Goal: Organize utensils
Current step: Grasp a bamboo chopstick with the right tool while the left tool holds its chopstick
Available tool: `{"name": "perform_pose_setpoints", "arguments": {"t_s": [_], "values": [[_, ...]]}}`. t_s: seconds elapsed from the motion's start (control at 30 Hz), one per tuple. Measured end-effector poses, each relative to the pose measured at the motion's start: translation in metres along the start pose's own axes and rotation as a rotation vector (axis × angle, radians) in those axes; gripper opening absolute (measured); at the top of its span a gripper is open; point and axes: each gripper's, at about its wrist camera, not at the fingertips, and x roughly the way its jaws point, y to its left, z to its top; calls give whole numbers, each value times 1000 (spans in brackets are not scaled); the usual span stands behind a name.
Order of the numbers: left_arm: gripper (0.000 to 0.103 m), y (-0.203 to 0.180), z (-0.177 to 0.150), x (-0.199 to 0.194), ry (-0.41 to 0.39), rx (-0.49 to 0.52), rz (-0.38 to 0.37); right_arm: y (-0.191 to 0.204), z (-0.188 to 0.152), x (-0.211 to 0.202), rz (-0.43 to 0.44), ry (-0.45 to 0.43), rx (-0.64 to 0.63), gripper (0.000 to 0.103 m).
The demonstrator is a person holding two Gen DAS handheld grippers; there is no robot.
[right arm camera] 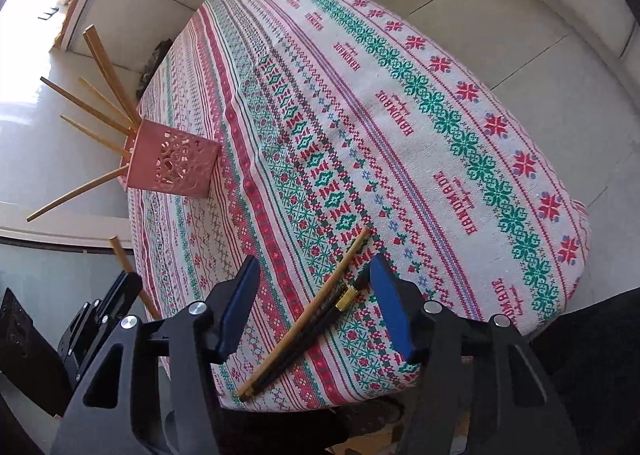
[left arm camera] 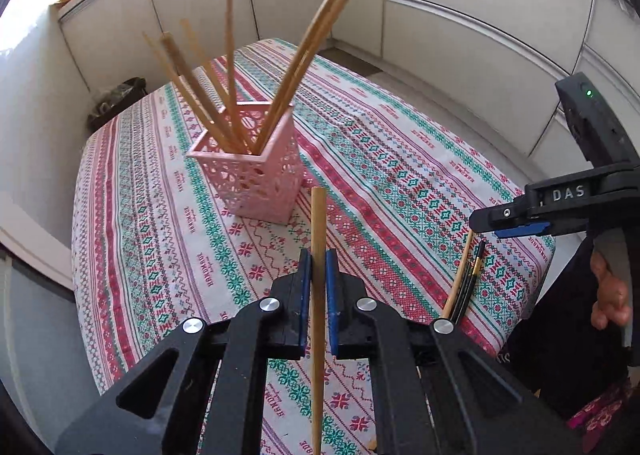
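Gripping a bamboo chopstick [left arm camera: 318,239] upright in the closed left gripper [left arm camera: 319,275], near the pink basket [left arm camera: 256,179]; hovering the right gripper [right arm camera: 316,307], jaws apart, around the chopsticks on the tablecloth [right arm camera: 316,311].

We see a woven cloth [left arm camera: 400,183] with a slightly coarse, matt weave over the table. The pink holder [left arm camera: 256,183] looks like pierced plastic with a soft sheen. The pale chopsticks [left arm camera: 236,67] in it are matt wood or perhaps bamboo. The near dark chopsticks [right arm camera: 308,343] seem glossy, with a shiny gold band
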Motion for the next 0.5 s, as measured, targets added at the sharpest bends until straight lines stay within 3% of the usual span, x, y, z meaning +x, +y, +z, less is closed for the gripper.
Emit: {"name": "perform_pose_setpoints", "arguments": {"t_s": [0.3,0.5], "values": [[7,19,-14,-28,-62,-75,7,23,2,40,-143,53,-20,50],[7,31,-18,-28,-74,-116,3,50,4,57,-150,-13,12,38]]}}
